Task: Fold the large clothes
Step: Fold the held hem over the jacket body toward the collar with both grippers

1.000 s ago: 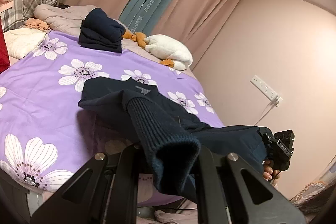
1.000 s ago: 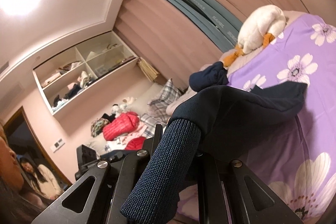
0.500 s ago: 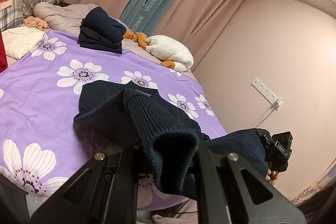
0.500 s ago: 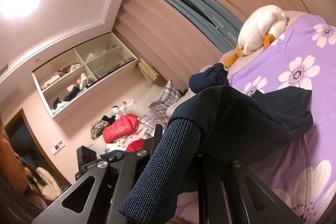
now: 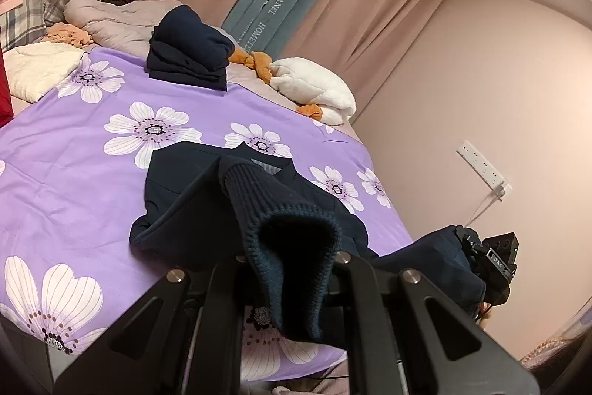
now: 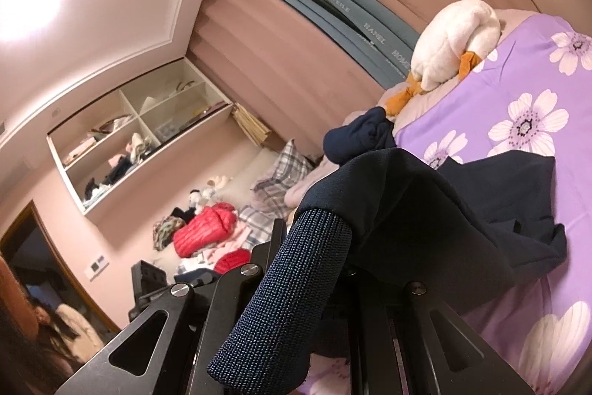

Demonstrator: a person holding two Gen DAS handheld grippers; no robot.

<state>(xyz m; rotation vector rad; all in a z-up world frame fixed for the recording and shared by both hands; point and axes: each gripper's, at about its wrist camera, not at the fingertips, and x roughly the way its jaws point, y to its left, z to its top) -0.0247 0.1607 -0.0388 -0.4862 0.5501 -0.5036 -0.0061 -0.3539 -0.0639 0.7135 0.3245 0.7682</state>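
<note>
The dark sweater [image 5: 229, 210] lies partly on the purple bed [image 5: 74, 150] near its foot edge, unfolded, each ribbed cuff clamped in a gripper: left gripper [image 5: 292, 269] closed on one cuff, right gripper [image 6: 314, 284] closed on the other, both sleeves lifted off the cover. Judged early: no fold is laid yet, though a folded pile [image 5: 188, 54] sits well apart. Open cover lies behind the sweater; the wall [image 5: 462, 99] stands close on the right.

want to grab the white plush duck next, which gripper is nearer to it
Probably right, though neither is near. The right gripper holds a sleeve cuff at the bed's wall-side corner, on the white plush duck side; the left gripper sits farther along the foot edge.
</note>
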